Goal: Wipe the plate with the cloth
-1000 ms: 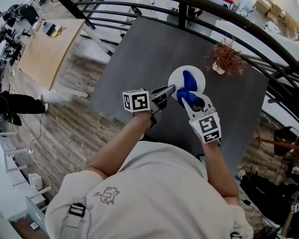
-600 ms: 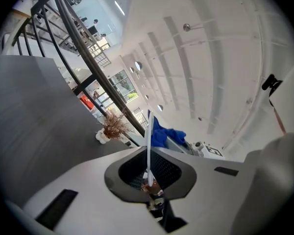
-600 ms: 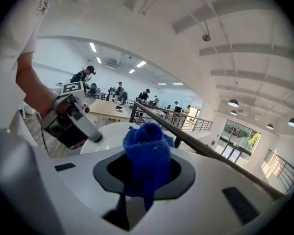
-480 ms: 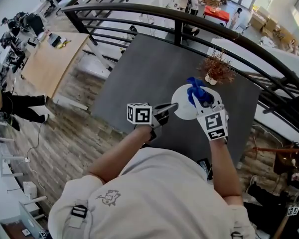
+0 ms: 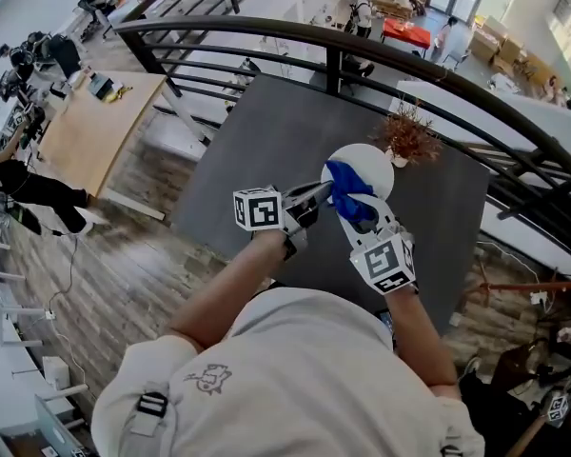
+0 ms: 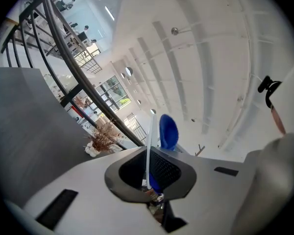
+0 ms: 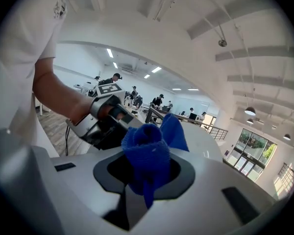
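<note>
Nearest the person's chest, the right tongs (image 5: 355, 208) reach forward and slightly down. They are clenched on the blue cloth (image 5: 346, 184), and the right gripper view shows a thick bunch of it packed between the jaws with a loose tail hanging below. Just to the left, the left tongs (image 5: 324, 190) point about level. They are clamped on the near-left rim of the white plate (image 5: 373, 160), which shows in the left gripper view as a thin white edge pinched between the jaws with the cloth showing blue beyond it.

The cloth lies over the near-left part of the plate's face, close to where the rim is held, and the far-right part is bare. This looks like the wiping step itself, with one hand steadying the plate and the other working the cloth over it. How much is already wiped cannot be told.

The next move probably calls for drawing the cloth across the bare part and round the rim. The left grip must stay firm, because a pinched rim can pivot if the cloth pushes hard on the far side.

The plate seems to be held above the dark counter (image 5: 266, 141) rather than lying on it, though this is not certain. Beyond it, a dried plant (image 5: 407, 133) stands near the plate's far edge, so the sweep should stay short of it. Past the counter runs a black railing (image 5: 438, 65).
</note>
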A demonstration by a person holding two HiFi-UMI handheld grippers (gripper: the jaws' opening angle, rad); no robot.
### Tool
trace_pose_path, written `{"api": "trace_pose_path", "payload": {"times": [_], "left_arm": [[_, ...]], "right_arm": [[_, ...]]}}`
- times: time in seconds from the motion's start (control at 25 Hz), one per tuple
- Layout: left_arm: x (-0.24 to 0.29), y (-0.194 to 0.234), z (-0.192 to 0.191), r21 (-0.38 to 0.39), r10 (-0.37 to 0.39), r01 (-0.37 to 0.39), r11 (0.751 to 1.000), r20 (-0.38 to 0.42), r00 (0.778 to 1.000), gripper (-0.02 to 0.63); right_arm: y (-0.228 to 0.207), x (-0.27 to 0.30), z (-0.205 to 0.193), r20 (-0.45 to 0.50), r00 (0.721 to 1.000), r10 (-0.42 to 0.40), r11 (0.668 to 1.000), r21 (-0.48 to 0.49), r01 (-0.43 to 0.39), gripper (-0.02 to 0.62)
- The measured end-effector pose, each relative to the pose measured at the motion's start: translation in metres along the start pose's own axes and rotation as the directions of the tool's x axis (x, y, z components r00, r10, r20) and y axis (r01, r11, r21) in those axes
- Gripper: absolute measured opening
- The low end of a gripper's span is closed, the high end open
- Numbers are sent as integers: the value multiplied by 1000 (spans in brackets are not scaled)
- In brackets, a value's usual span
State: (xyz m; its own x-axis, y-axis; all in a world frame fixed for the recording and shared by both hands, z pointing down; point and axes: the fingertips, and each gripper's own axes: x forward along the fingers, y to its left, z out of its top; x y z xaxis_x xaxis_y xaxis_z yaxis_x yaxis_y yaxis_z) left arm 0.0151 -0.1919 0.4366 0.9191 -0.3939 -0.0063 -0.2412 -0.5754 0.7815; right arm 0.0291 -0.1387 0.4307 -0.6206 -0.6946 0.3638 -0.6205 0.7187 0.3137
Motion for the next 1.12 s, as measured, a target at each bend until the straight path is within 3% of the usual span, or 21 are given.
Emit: {"api": "trace_pose_path", "payload": {"times": [0.12, 0.32, 0.52, 0.76, 0.88, 1.12], "left_arm": [[-10, 7, 7, 23, 26, -26, 999, -8, 1000, 20], [-12, 2, -3, 29, 22, -21, 999, -52, 998, 23], [6, -14, -35, 41, -13, 19, 999, -135, 991, 25], [13, -22, -37, 12, -54, 56, 998, -142, 988, 23], [10, -25, -21, -41, -71, 68, 997, -81, 994, 23], [-10, -7, 18, 6, -7, 7, 1000, 30, 1000, 20]], "right_arm": [[-9, -6, -16, -43, 999, -21, 1000, 22, 22, 89], [-60, -29, -36, -98, 986, -137, 989, 50, 142, 89], [-97, -36, -18, -89, 972, -216, 976, -30, 214, 89], [-64, -8, 26, -23, 990, -138, 987, -85, 136, 89], [-33, 0, 34, -1, 998, -64, 996, -58, 63, 89], [-3, -1, 16, -29, 1000, 11, 1000, -25, -11, 87]]}}
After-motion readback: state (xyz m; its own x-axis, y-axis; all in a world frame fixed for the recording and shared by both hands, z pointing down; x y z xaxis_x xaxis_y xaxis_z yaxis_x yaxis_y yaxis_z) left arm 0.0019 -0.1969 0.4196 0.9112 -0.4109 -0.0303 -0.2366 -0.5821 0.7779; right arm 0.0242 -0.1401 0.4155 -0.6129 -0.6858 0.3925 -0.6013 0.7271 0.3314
